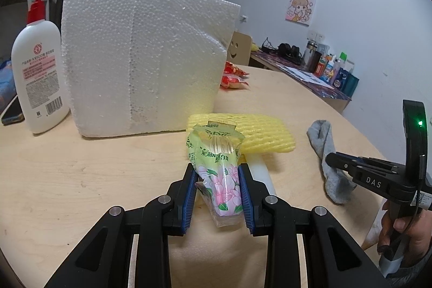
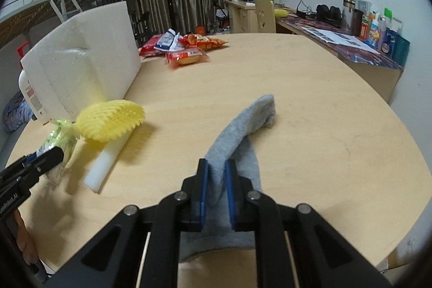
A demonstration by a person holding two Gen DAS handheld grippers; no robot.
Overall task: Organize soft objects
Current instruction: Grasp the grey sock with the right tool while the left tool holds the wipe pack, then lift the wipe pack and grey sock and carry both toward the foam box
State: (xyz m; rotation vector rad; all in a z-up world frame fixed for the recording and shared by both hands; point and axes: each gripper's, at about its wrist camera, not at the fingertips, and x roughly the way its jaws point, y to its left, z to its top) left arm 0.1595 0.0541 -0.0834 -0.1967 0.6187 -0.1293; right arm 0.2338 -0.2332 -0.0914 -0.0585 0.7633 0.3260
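Note:
My left gripper (image 1: 217, 174) is shut on a green and pink flowered plastic packet (image 1: 216, 155), held just above the table. Behind the packet lies a yellow foam net (image 1: 259, 131) over a white foam stick (image 1: 260, 172). My right gripper (image 2: 217, 169) is shut on a grey sock (image 2: 243, 126), its blue pads pinching a fold while the toe end rests on the table. In the left wrist view the right gripper (image 1: 330, 159) shows at the right, on the sock (image 1: 329, 150). The right wrist view has the left gripper (image 2: 58, 153) at the left edge with the packet (image 2: 60, 139).
A big white styrofoam block (image 1: 145, 61) stands at the back of the round wooden table (image 1: 81, 180), a white lotion bottle (image 1: 37, 72) to its left. Red snack packs (image 2: 189, 47) lie at the far side. A cluttered desk (image 2: 351, 45) runs along the right wall.

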